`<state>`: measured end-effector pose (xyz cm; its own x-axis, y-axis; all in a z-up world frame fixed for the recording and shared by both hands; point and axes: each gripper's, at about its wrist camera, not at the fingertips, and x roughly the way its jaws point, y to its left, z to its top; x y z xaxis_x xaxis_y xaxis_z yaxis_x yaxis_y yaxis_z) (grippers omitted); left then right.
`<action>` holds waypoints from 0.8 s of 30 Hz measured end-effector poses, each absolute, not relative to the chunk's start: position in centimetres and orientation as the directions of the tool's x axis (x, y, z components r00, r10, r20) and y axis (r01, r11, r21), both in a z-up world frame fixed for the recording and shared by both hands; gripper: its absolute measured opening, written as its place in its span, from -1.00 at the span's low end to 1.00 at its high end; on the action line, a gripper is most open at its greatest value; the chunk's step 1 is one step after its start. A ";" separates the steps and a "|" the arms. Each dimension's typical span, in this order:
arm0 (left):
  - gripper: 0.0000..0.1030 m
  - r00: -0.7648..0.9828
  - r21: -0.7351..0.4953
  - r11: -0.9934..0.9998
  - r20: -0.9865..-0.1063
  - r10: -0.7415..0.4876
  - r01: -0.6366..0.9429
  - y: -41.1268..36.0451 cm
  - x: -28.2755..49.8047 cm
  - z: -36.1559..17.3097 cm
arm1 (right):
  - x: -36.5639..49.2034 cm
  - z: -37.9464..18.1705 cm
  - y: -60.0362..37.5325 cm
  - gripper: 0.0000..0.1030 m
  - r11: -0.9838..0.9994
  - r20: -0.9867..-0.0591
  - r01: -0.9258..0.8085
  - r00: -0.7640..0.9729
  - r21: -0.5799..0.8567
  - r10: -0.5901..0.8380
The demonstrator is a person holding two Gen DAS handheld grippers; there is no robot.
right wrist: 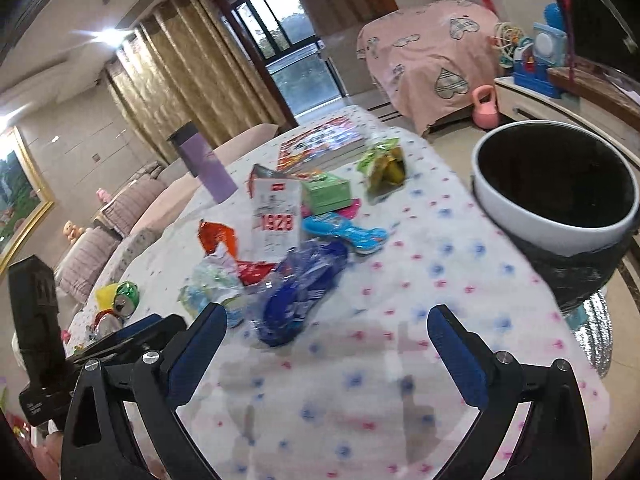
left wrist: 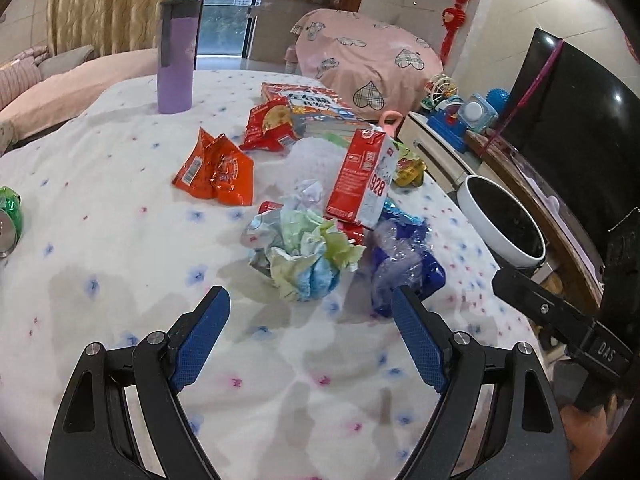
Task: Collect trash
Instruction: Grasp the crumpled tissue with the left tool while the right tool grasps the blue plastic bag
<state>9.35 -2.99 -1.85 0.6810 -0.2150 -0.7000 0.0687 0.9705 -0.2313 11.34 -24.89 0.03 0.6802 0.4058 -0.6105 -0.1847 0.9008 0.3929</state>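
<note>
Trash lies scattered over a table with a white flowered cloth [left wrist: 120, 248]. A crumpled pastel paper ball [left wrist: 304, 252] sits just ahead of my open left gripper [left wrist: 310, 300], with nothing between the fingers. Beside the ball lie a blue plastic wrapper [left wrist: 404, 264], a red and white carton marked 1928 [left wrist: 362, 178], an orange snack bag [left wrist: 218, 170] and a red snack bag [left wrist: 268, 122]. My right gripper [right wrist: 326, 318] is open and empty over bare cloth, with the blue wrapper [right wrist: 298, 296] just ahead on its left. A white bin with a black liner [right wrist: 556, 184] stands off the table's right edge.
A purple tumbler [left wrist: 176, 60] stands at the far side near a stack of books [left wrist: 316, 108]. A crushed green can [left wrist: 10, 216] lies at the left edge. A green box [right wrist: 326, 190], a blue wrapper [right wrist: 344, 232] and a yellow-green packet [right wrist: 384, 164] lie further back.
</note>
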 end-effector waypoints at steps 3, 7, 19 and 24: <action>0.65 0.675 -0.229 0.972 -0.708 -0.208 0.059 -2.7 9.6 -2.2 | 11.8 -0.3 -23.8 0.96 0.894 -0.616 -0.200 0.664 0.400 0.424; 0.65 0.663 -0.243 0.969 -0.718 -0.211 0.045 -2.1 10.4 -2.6 | 12.3 -0.8 -23.2 0.96 0.881 -0.619 -0.208 0.644 0.425 0.451; 0.28 0.634 -0.268 0.962 -0.735 -0.240 0.053 -1.9 13.9 -4.2 | 16.6 -3.1 -22.3 0.51 0.831 -0.634 -0.184 0.567 0.524 0.526; -0.35 0.625 -0.257 0.958 -0.728 -0.280 0.130 -3.2 13.5 -3.7 | 17.2 -4.7 -21.9 -0.27 0.810 -0.643 -0.178 0.524 0.559 0.559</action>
